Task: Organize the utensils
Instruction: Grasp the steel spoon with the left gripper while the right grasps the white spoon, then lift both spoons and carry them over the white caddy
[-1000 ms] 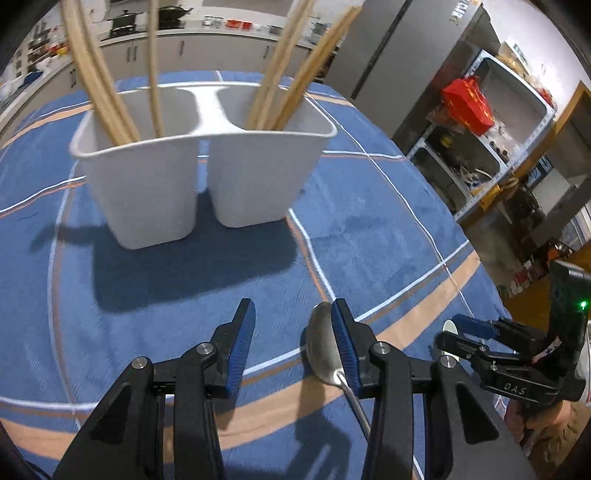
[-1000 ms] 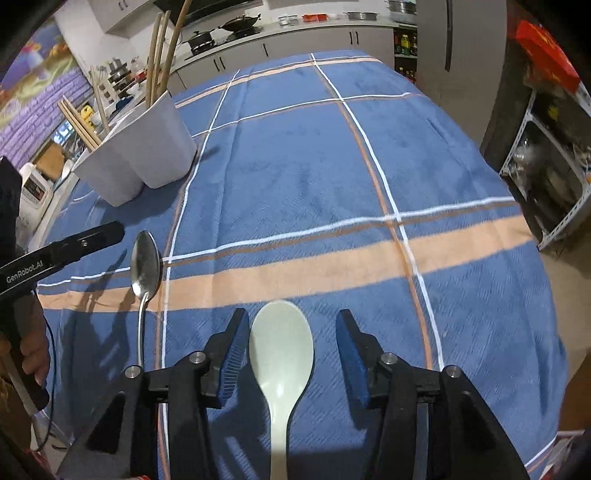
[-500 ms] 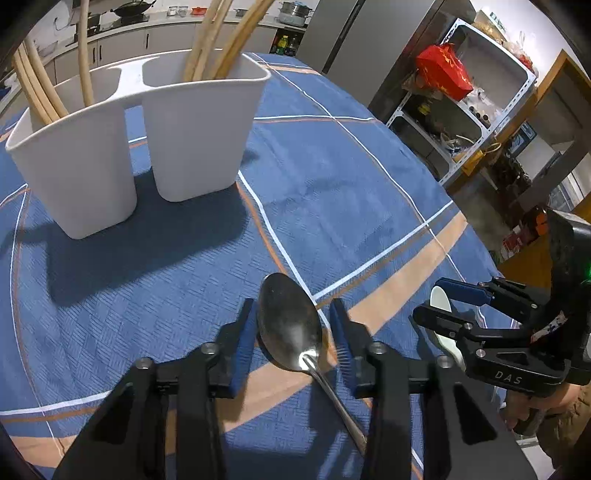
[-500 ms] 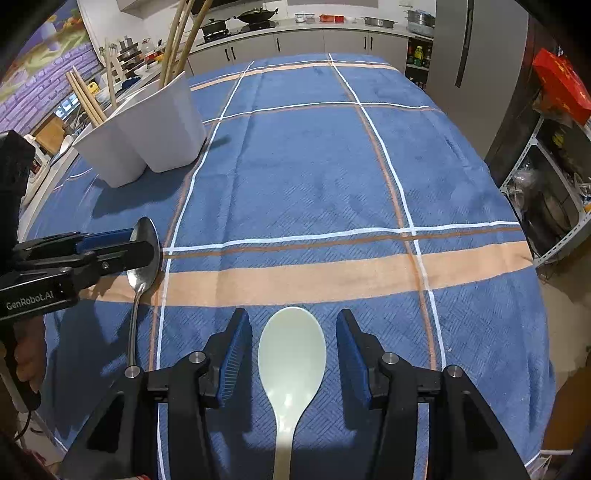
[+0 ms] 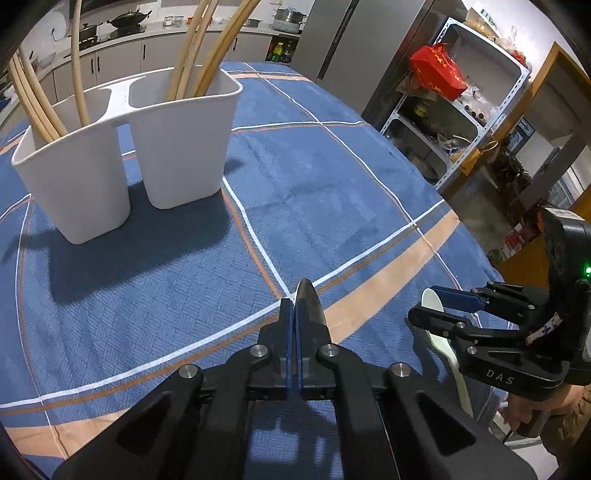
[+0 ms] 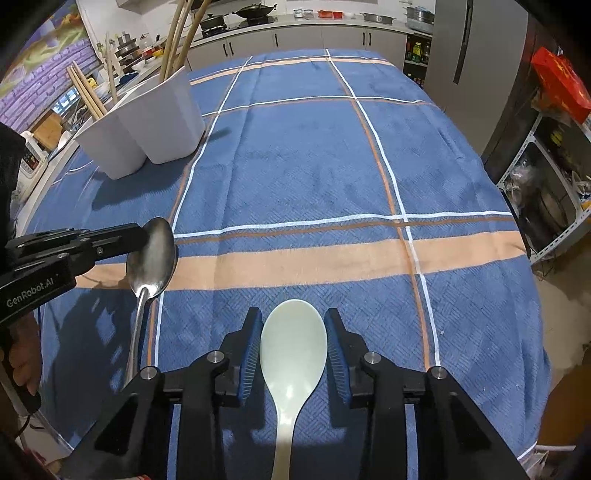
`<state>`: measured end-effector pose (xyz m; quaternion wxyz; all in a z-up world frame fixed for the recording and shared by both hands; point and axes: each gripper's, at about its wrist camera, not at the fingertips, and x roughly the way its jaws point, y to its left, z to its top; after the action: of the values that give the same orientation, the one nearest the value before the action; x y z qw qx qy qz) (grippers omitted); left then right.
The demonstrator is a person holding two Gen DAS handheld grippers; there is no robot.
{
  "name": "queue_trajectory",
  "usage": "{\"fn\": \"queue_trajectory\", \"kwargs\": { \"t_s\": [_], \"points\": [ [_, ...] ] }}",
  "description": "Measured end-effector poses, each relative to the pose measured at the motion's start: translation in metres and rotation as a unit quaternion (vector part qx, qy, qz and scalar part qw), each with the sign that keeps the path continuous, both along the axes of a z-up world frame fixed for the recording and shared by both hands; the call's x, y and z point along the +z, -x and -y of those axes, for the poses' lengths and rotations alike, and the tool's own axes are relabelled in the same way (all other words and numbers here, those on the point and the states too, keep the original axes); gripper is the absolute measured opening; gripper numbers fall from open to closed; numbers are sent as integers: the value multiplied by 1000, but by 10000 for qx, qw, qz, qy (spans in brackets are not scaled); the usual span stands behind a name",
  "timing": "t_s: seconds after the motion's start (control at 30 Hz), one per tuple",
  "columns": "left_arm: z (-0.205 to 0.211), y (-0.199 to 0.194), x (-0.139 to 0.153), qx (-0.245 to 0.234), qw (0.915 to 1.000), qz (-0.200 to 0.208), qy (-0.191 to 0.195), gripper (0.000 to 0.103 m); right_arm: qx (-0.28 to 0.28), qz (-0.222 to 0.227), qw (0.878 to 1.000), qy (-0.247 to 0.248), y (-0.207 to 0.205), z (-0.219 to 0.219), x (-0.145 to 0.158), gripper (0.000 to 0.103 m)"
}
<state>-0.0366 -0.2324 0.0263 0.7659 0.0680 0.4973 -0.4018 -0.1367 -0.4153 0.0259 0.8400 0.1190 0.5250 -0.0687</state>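
Observation:
My left gripper (image 5: pixel 294 306) is shut on the bowl of a metal spoon (image 5: pixel 310 314), which stands on edge between the pads. In the right wrist view the left gripper (image 6: pixel 142 236) holds this spoon (image 6: pixel 151 254) by its bowl, handle trailing down to the cloth. My right gripper (image 6: pixel 293 317) straddles the bowl of a white plastic spoon (image 6: pixel 293 347) lying flat on the blue cloth. Its jaws are closing and the pads sit just beside the bowl's edges. A white two-compartment holder (image 5: pixel 177 147) (image 6: pixel 155 122) with wooden sticks (image 5: pixel 207 48) stands at the far left.
The blue checked tablecloth (image 6: pixel 314 166) covers the table, whose edge falls away on the right. Beyond it stand metal shelves with a red bag (image 5: pixel 437 72) and a grey fridge (image 5: pixel 343 44). A kitchen counter (image 6: pixel 295 26) runs along the back. A hand (image 6: pixel 22 354) grips the left tool.
The left jaws closed on the metal spoon's bowl, which turned from lying flat to standing on edge. The right jaws narrowed around the white spoon, which stayed on the cloth.

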Motion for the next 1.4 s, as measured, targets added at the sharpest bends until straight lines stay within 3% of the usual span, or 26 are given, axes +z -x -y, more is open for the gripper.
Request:
{"fn": "queue_trajectory", "kwargs": {
  "t_s": [0.3, 0.4, 0.67, 1.03, 1.1, 1.23, 1.4],
  "points": [
    [-3, -3, -3, 113, 9998, -147, 33, 3, -139, 29, 9998, -133, 4, 7, -1, 38],
    [-2, -5, -3, 111, 9997, -201, 43, 8, -218, 72, 9992, -324, 5, 12, 0, 46],
    [0, -7, -5, 57, 9994, -327, 115, 19, -293, 156, 9966, -754, 15, 28, 1, 46],
    [14, 3, -13, -254, 9991, -338, -71, 17, 36, 51, 9989, -473, 9, 20, 0, 46],
    [17, 6, -13, -303, 9991, -260, -134, 6, 57, 33, 9992, -389, 7, 17, -1, 42],
    [17, 10, -8, -255, 9994, -214, -26, 3, 91, -14, 9992, -394, 6, 13, -2, 11],
    [17, 15, 0, -211, 9998, -57, -6, 1, 45, 51, 9990, -444, 9, 13, 1, 6]
  ]
}}
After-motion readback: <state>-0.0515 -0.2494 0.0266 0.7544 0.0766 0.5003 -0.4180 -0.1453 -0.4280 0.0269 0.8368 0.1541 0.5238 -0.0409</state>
